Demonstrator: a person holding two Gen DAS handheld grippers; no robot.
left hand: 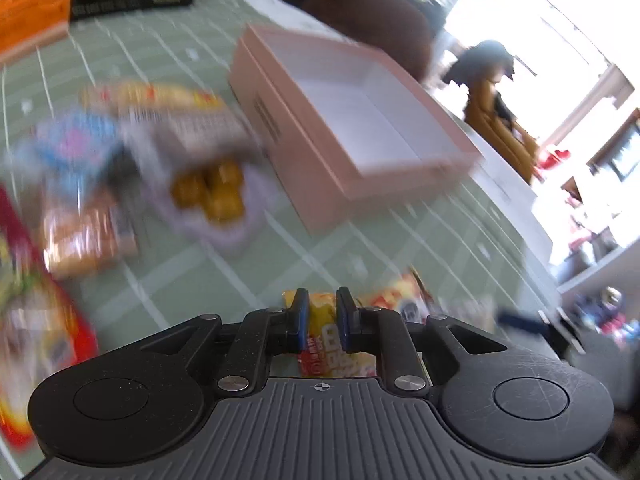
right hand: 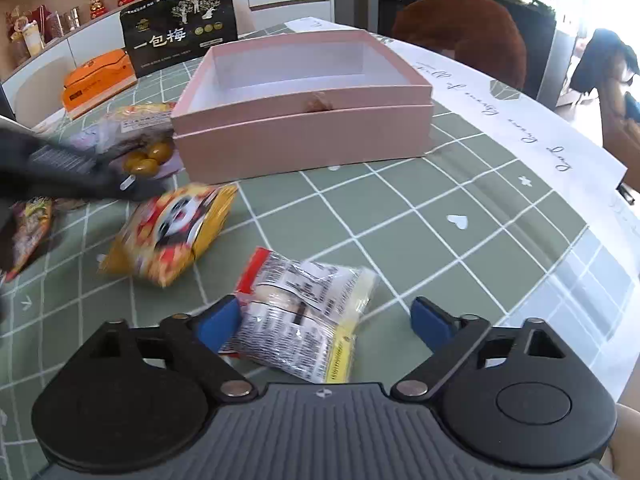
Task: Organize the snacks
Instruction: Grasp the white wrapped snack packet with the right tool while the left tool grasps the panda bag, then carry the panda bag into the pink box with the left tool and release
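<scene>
Green checked tablecloth [right hand: 460, 216] covers the table, w/ shelves of figurines behind. Pink box [right hand: 304, 120], open and white inside, sits mid-table; nothing visible in it. Black box w/ gold print [right hand: 178, 28] and orange box [right hand: 98, 80] stand further back.

Left gripper [left hand: 322, 316]: jaws nearly together, pinching a yellow snack pack [left hand: 320, 314] between the blue pads; the pack's printed end hangs below the fingers. Pink box lies ahead and to the right in the left wrist view, snacks blurred to the left, incl. a clear pack of round yellow pieces [left hand: 210, 196].

Right gripper [right hand: 324, 320]: jaws wide apart, holding nothing. Clear wrapped snack w/ black print [right hand: 304, 316] lies on the cloth between the fingers, touching the left pad, apart from the right one. Yellow panda pack [right hand: 176, 236] lies just beyond it to the left, near the box's front.
</scene>
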